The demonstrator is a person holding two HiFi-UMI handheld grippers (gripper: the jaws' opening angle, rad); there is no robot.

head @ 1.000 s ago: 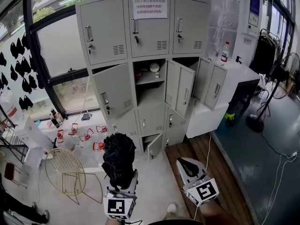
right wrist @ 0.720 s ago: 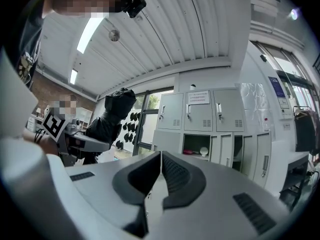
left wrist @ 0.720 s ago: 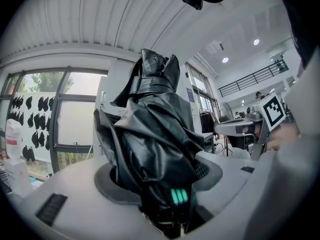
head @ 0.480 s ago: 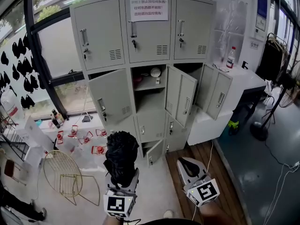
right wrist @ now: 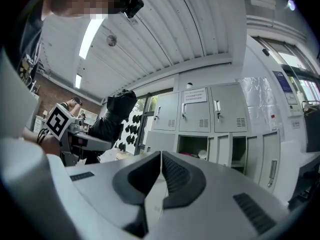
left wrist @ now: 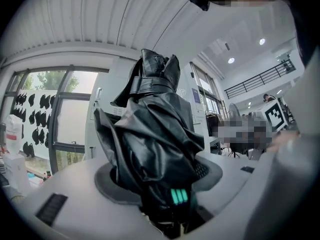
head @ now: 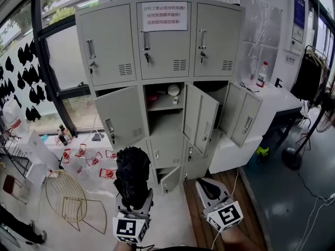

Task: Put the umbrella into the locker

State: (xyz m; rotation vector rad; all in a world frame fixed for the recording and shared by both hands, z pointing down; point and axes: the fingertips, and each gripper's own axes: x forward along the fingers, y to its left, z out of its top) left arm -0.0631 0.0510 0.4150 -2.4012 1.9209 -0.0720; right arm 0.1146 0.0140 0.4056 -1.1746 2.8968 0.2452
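A folded black umbrella stands upright in my left gripper, whose jaws are shut on its lower part. The left gripper view shows the crumpled black umbrella clamped between the grey pads. My right gripper is shut, empty, its pads touching in the right gripper view. Ahead stands the grey locker bank. Its middle-row doors hang open; the centre compartment has a shelf with a small white object. Both grippers are held well short of the lockers.
A gold wire chair stands to the left on the pale floor. Small red-and-white items lie below the window. A white desk with a bottle is to the right, a fan stand beyond it. A small bottom locker door is ajar.
The lockers have grown larger and nearer in the head view, as both grippers and the umbrella are carried towards them. The grip on the umbrella is unchanged.
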